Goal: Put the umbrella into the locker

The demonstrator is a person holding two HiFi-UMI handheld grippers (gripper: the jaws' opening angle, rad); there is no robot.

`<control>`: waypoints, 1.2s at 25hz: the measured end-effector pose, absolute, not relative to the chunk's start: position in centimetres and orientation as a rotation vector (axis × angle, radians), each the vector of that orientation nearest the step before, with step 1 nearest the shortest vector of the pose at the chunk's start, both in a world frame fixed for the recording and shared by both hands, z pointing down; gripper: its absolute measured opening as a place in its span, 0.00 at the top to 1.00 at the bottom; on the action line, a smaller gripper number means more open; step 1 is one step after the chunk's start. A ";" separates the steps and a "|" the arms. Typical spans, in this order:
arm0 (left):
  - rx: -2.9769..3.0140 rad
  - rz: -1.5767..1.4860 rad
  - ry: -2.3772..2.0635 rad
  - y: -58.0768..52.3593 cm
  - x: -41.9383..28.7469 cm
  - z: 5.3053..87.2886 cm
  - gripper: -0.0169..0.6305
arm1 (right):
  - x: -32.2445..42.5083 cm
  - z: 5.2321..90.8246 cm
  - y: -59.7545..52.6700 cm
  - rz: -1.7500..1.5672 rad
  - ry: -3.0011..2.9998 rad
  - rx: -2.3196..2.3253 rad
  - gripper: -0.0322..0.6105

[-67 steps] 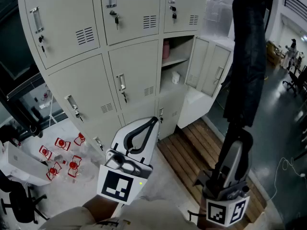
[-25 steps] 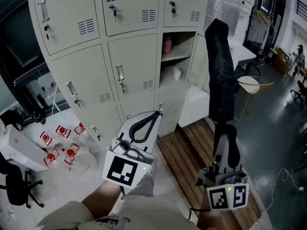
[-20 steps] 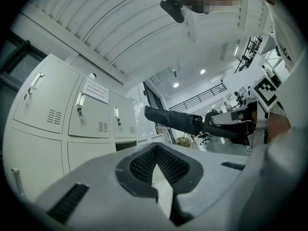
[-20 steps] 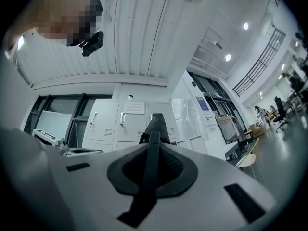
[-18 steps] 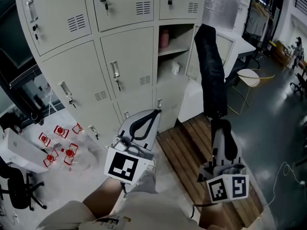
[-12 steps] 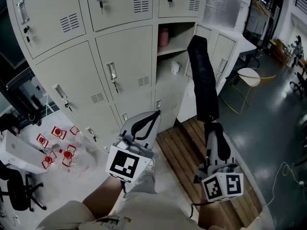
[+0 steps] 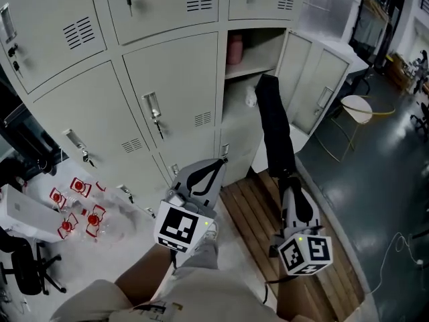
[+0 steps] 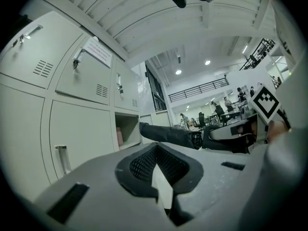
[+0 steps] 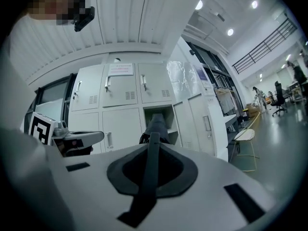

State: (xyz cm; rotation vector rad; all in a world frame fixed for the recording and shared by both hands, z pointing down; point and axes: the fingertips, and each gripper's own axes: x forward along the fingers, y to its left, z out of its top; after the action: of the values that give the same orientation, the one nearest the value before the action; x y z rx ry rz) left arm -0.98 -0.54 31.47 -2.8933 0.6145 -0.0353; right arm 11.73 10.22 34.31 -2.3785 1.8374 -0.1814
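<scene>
- Since a second ago, the folded black umbrella (image 7: 273, 129) has tipped away from the person and come lower. Its far end now sits at the mouth of the open locker compartment (image 7: 265, 45).
- Right tongs (image 7: 287, 180) are clamped on the umbrella's handle end, and the umbrella stretches from them toward 12 o'clock.
- Left tongs (image 7: 216, 166) are closed with nothing between them. They sit at 9 o'clock of the right tongs, apart from the umbrella.
- Inside the compartment a pink bottle (image 7: 234, 48) stands on the shelf (image 7: 251, 68), at 11 o'clock of the umbrella's far end.
- Below that shelf a small white thing (image 7: 249, 98) lies just beside the umbrella, at its 9 o'clock.
- At 3 o'clock of the umbrella the compartment's door (image 7: 315, 79) stands open.
- Between the two tongs, a slatted wooden platform (image 7: 251, 213) lies at the lockers' foot.
</scene>
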 end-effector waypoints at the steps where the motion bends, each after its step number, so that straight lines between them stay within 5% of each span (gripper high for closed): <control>1: -2.897 -0.053 0.612 -1.2 -0.7 31.9 0.96 | 12.1 35.0 9.5 -0.203 1.842 -2.386 0.92; 30: -3.037 -0.209 0.569 -20.7 9.2 39.9 0.96 | 19.4 45.9 -14.7 -0.532 2.042 -2.463 0.92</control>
State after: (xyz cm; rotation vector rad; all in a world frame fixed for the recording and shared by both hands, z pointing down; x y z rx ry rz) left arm 9.18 -20.74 39.86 -3.0369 0.5690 -0.2089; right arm 19.40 -14.74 45.86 -2.4628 2.0417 -0.5324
